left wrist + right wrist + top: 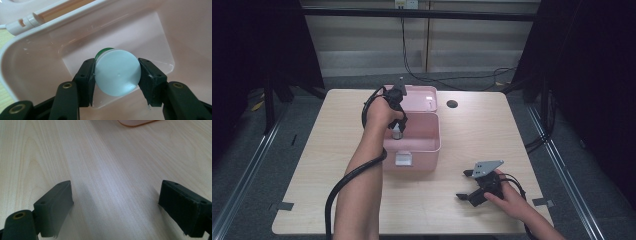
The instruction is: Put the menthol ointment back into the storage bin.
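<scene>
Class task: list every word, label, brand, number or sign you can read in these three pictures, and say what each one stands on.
No readable text anywhere.
White cap of the small bottle: plain, no print.
Pink storage box: a white patch on its front wall, too small and blurred to tell whether it carries print.
Wooden table: bare grain, no marks.

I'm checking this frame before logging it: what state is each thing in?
Pink box: lid open, swung back.
Bottle: clamped at its white bottom end, inside the box.
Left gripper: shut on the bottle.
Right gripper: jaws wide apart, nothing between them, over bare table.
</scene>
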